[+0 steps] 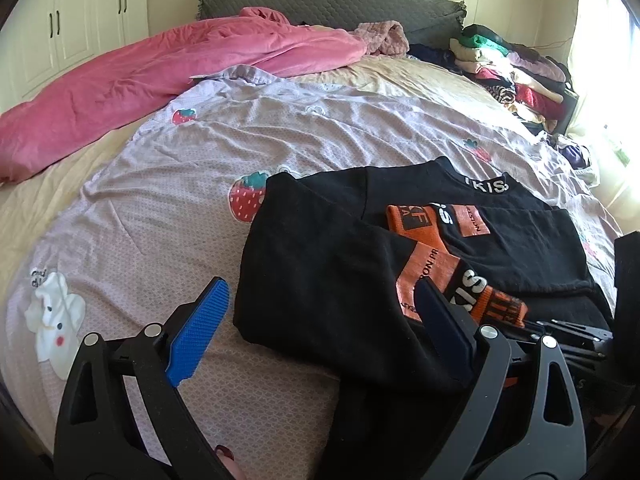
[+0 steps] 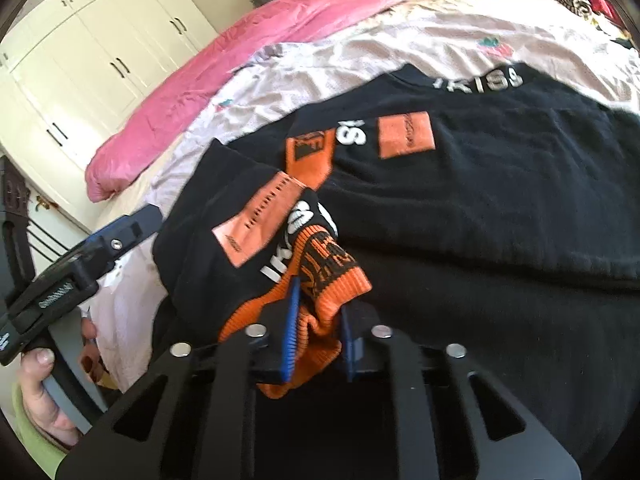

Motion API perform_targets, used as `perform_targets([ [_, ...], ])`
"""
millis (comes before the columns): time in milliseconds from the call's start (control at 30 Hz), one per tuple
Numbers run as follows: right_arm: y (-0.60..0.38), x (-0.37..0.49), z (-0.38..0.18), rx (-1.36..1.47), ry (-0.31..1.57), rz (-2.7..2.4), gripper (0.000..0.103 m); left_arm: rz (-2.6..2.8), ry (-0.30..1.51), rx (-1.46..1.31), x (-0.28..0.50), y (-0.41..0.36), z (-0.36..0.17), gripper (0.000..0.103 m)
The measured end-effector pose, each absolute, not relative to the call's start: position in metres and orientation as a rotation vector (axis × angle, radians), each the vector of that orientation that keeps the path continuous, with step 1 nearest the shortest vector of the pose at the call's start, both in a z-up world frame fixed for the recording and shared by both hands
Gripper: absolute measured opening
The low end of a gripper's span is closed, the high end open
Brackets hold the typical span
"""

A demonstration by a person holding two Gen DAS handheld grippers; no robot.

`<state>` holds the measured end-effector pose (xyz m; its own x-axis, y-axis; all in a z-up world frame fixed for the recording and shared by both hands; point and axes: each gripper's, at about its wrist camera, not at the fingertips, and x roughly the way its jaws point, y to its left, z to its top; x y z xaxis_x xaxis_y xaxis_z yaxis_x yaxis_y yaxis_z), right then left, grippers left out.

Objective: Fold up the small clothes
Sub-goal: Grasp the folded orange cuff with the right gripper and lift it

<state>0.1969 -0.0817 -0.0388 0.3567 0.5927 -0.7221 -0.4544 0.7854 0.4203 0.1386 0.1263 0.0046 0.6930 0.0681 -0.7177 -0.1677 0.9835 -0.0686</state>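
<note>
A black sweatshirt (image 1: 332, 276) with orange patches and white lettering lies on the strawberry-print sheet (image 1: 160, 216), its left sleeve folded across the body. My left gripper (image 1: 320, 300) is open, its blue pads (image 1: 200, 332) straddling the sweatshirt's left edge just above it. My right gripper (image 2: 320, 312) is shut on the orange ribbed cuff (image 2: 328, 280) of that sleeve, held over the black body (image 2: 500, 200). The cuff also shows in the left wrist view (image 1: 496, 304). The left gripper appears at the left of the right wrist view (image 2: 80, 264).
A pink quilt (image 1: 160, 76) lies bunched along the bed's far left. A pile of mixed clothes (image 1: 516, 72) sits at the far right by the grey headboard (image 1: 320, 4). White wardrobe doors (image 2: 80, 68) stand to the left.
</note>
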Motion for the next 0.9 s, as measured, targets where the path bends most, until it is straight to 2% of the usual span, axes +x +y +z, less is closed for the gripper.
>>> perform_targets([
  [600,-0.117,0.217,0.060,0.024,0.699,0.629,0.011,0.138,0.783,-0.126,0.140,0.125,0.012,0.087],
  [900,-0.159,0.238,0.079,-0.053,0.623,0.490,0.011,0.135,0.780,-0.128,0.141,0.123,0.014,0.087],
])
